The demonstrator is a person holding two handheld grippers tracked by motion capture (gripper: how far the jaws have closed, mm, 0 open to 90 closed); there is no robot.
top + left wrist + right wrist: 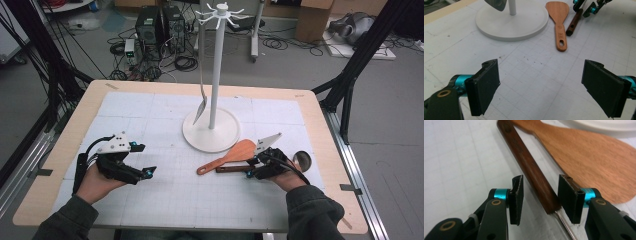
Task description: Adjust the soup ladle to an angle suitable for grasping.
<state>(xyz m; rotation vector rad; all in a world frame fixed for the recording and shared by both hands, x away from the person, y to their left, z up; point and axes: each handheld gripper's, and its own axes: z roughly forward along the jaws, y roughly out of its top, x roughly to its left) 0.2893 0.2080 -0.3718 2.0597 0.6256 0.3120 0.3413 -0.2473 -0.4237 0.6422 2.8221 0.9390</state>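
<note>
Risk: the right tongs [540, 198] are standing partly open astride the dark wooden handle of the metal ladle [531, 170] without pressing on it, so a closing off-centre is likely to be skidding the round handle sideways instead of gripping it.
Second risk: the reddish wooden spatula [227, 156] is lying just beside the ladle on its far side, its blade close to the far pad; a sweep that way is likely to be nudging it toward the white round base of the hanging stand [211, 131].
Ladle position: it is lying flat on the white gridded counter [165, 195] at near right, its shiny bowl [302, 159] pointing right, the handle end between the pads.
Left tongs: the left tongs [143, 160] are hovering wide open and empty at near left, well apart from both utensils.
Stand: a grey metal utensil [200, 107] is already hanging from its rack.
</note>
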